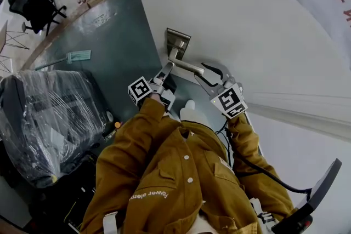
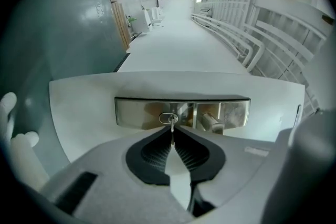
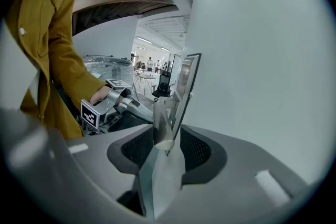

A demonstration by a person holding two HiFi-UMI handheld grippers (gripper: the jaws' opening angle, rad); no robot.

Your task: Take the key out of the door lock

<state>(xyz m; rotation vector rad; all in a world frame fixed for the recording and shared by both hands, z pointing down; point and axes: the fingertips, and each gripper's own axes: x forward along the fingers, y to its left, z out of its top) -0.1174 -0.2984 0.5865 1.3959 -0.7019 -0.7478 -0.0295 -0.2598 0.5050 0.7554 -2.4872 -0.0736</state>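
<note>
A small metal key [image 2: 171, 122] sticks out of the keyhole in the brushed steel lock plate [image 2: 142, 112] on the white door [image 1: 247, 19]. My left gripper [image 2: 172, 136] is shut on the key's head, its dark pads meeting around it. In the head view the left gripper [image 1: 166, 69] points at the lock plate [image 1: 179, 41]. The door handle [image 3: 164, 126] lies between the pads of my right gripper [image 3: 167, 136], with a slim gap at the right pad. From above, the right gripper [image 1: 211, 75] straddles the handle's [image 1: 189, 66] free end.
The door edge and the teal floor [image 1: 115, 35] lie left of the lock. A plastic-wrapped bundle [image 1: 49, 118] sits at the left and an office chair [image 1: 33, 5] further off. A mustard jacket sleeve [image 3: 52, 50] fills the left of the right gripper view.
</note>
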